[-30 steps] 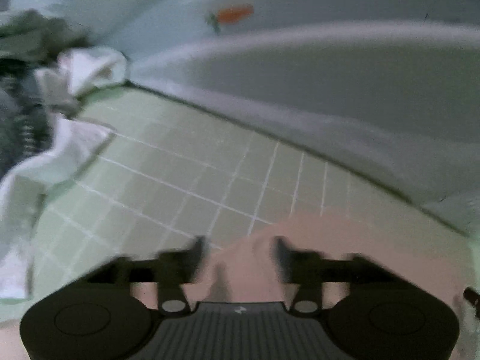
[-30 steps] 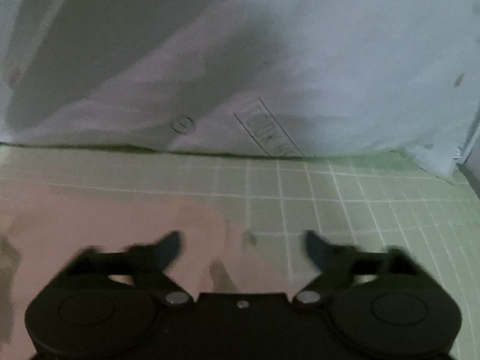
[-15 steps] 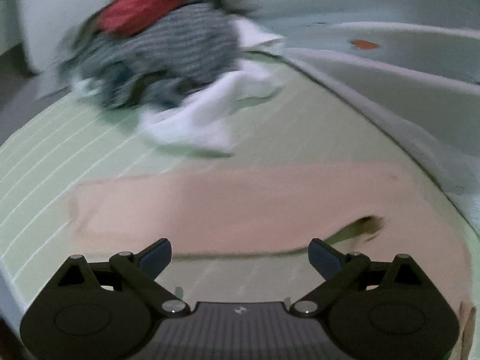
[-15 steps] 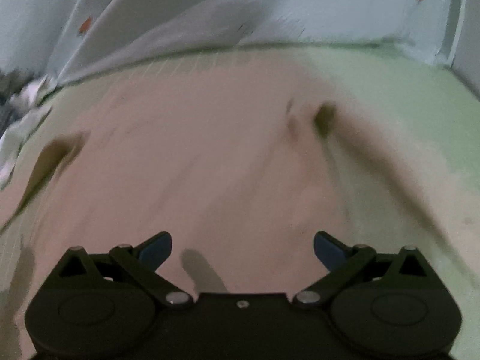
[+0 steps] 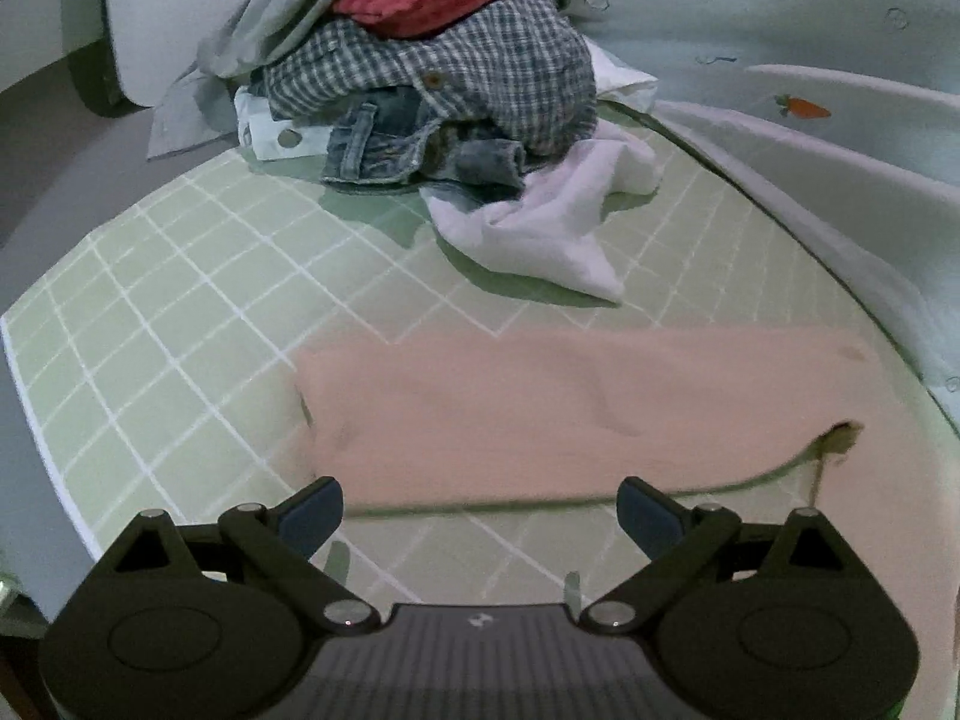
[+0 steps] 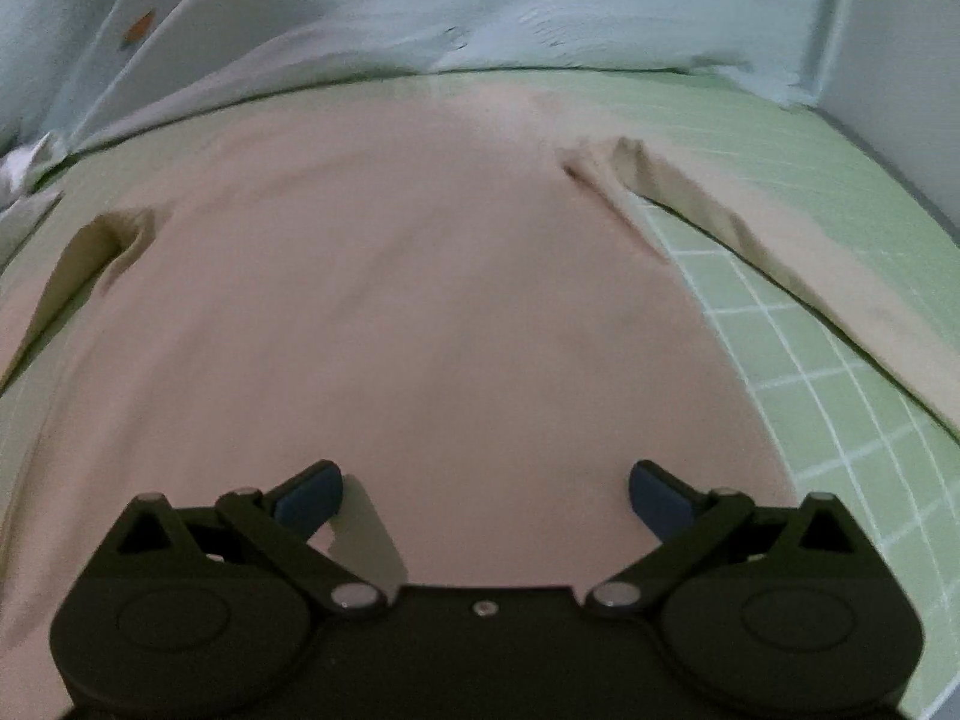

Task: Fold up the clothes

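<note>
The pink garment (image 6: 420,300) lies spread flat on the green gridded mat (image 5: 180,330) that covers the bench. In the right wrist view it fills most of the picture; one sleeve (image 6: 780,276) runs off toward the right edge and is cut off there, and the other sleeve (image 6: 66,276) is cut off at the left edge. The cloth is soft-focused, so seams and hem cannot be made out.

In the left wrist view only a broad band of the same garment shows, with a dark fold at its right end whose nature cannot be told.

The left gripper (image 5: 480,510) hangs above the garment's near edge, jaws wide, nothing between them. The right gripper (image 6: 486,495) hangs above the garment's body, jaws likewise wide and empty; whether its fingertips touch the cloth cannot be told.

Beyond the garment sits a heap of clothes (image 5: 432,78): a checked shirt, denim, a red piece on top, and a white cloth (image 5: 552,228) trailing toward the pink one but apart from it. The heap's top is cut off. A pale printed sheet (image 6: 540,6) backs the mat.
</note>
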The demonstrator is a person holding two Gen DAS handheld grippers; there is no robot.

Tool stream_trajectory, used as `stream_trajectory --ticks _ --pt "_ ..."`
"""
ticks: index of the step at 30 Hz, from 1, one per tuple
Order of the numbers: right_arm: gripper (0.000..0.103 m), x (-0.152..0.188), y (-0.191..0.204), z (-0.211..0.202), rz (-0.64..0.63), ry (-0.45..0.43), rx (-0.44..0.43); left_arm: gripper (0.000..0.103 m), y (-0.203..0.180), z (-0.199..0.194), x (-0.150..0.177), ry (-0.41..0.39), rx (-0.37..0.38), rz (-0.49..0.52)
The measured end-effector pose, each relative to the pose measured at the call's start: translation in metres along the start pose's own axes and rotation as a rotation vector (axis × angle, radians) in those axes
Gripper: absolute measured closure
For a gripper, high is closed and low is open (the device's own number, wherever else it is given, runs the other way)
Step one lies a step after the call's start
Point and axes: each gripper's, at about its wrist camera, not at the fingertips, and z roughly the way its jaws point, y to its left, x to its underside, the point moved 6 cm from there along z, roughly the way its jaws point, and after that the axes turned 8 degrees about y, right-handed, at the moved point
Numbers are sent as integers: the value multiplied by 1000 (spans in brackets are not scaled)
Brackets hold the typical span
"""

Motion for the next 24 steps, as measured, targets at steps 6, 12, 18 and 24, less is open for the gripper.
stream_trajectory --ticks 6,12,18,24 --pt "0 2 5 -1 107 -28 67 6 19 28 -22 46 6 4" --pt "0 2 8 1 155 -14 98 4 28 50 -30 95 0 24" --pt "0 2 8 1 179 -15 115 1 20 54 -26 86 -38 126" --pt "0 0 9 2 192 -7 124 23 12 50 -23 60 -69 186"
